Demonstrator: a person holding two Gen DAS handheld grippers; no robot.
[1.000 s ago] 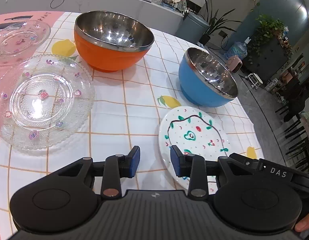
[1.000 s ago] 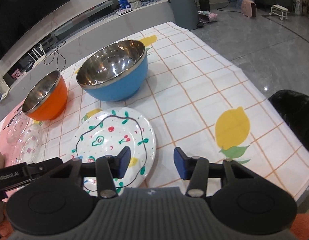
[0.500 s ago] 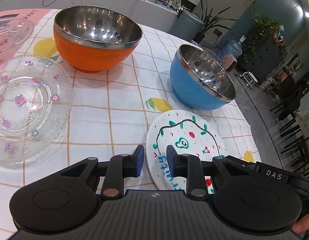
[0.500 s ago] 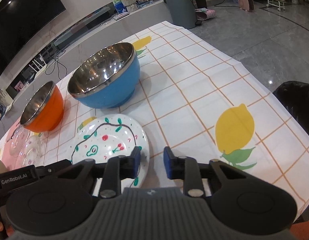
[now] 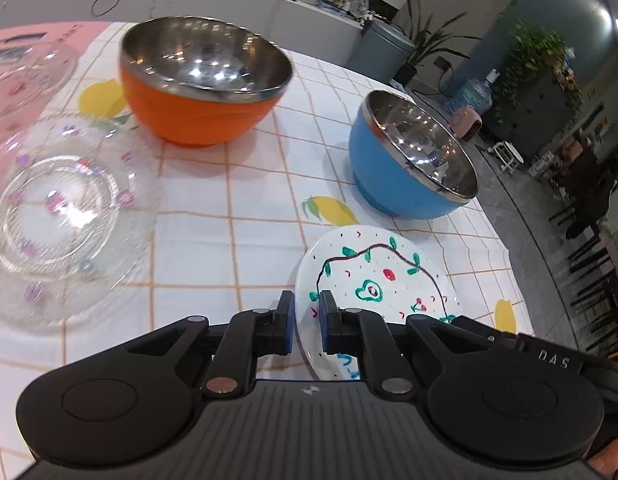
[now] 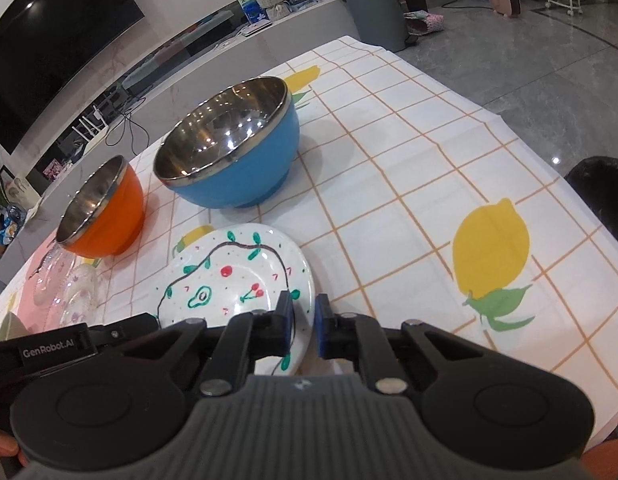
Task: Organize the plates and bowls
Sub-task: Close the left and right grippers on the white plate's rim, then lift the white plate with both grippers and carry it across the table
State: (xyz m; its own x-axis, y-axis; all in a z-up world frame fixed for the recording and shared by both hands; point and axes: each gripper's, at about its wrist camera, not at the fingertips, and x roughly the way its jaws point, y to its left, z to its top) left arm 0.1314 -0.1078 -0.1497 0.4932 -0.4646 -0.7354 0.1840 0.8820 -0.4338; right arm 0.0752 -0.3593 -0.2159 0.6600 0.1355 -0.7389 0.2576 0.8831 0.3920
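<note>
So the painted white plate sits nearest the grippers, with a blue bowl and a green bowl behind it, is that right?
Not quite: the second bowl is orange, not green. The right wrist view shows the painted white plate nearest the grippers, with the blue bowl and the orange bowl behind it.

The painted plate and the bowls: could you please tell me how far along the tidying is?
Done: nothing looks stacked yet; the orange bowl, blue bowl and glass plates sit apart on the tablecloth. In hand: the left claw and right claw have just been closing, each with the painted plate rim between its pads, on opposite edges. Left: placing that plate, then probably nesting the bowls.
</note>
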